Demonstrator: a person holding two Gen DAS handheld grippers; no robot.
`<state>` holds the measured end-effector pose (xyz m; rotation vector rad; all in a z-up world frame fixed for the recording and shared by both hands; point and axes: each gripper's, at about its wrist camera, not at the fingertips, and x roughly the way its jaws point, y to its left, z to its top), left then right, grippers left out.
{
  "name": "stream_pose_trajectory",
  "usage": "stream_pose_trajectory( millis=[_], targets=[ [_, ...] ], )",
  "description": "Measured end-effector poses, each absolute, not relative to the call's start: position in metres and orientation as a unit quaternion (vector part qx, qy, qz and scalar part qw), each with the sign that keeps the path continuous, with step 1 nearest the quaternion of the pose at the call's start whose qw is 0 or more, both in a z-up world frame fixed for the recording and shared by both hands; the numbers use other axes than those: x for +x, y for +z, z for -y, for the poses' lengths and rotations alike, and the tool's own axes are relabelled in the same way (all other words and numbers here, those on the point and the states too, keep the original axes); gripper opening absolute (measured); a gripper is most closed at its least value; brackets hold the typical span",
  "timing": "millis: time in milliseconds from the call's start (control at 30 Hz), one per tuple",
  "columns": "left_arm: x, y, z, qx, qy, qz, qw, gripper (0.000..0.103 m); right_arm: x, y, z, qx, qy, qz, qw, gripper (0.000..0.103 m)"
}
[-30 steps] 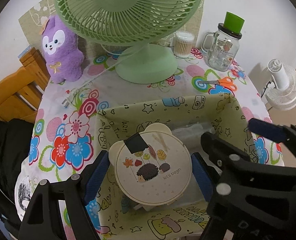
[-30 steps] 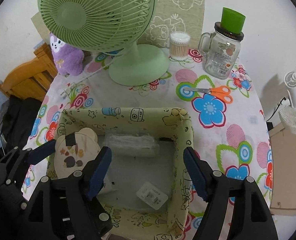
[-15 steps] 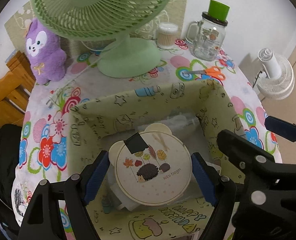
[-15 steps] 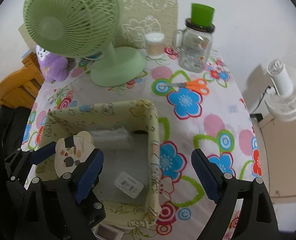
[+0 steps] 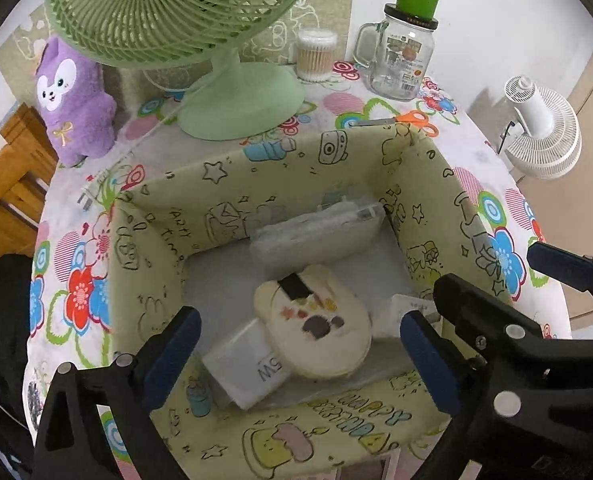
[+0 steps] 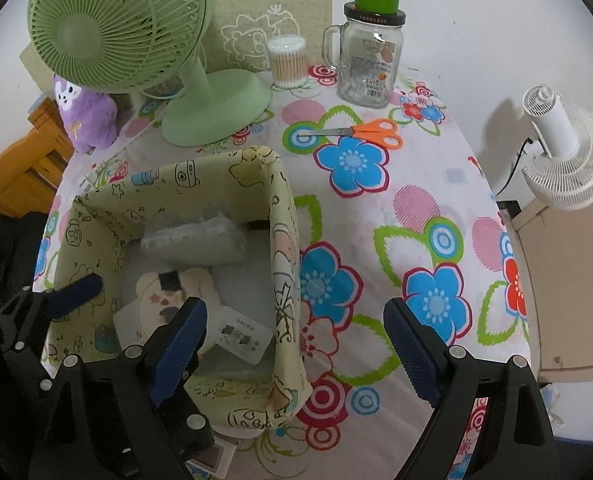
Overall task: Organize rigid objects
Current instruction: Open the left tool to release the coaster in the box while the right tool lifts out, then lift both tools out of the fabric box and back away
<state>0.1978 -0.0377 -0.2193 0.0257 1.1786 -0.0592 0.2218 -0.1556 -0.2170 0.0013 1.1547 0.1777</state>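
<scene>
A round cream box with bear ears and a hedgehog print lies inside the green fabric storage box, on top of a white packet. My left gripper is open and empty above the box. A clear plastic pack lies at the box's back. My right gripper is open and empty over the box's right wall. The round box also shows in the right wrist view. Orange scissors lie on the floral tablecloth beyond the box.
A green desk fan, a purple plush toy, a cotton swab jar and a glass mug jar with a green cup on it stand at the back. A white fan stands off the table's right edge.
My left gripper has opened and let go of the round bear-ear box, which now lies in the fabric box. My right gripper has shifted right, over the box's right wall.
</scene>
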Motion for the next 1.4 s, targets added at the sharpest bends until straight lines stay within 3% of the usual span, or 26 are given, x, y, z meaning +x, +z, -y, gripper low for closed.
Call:
stream_pose_trajectory(
  millis=[1400],
  targets=[
    [0.086, -0.137, 0.028, 0.025, -0.028, -0.495, 0.868, 0.102, 0.114, -0.149, 0.152, 0.007, 0.093, -0.479, 0.873, 0.092]
  ],
)
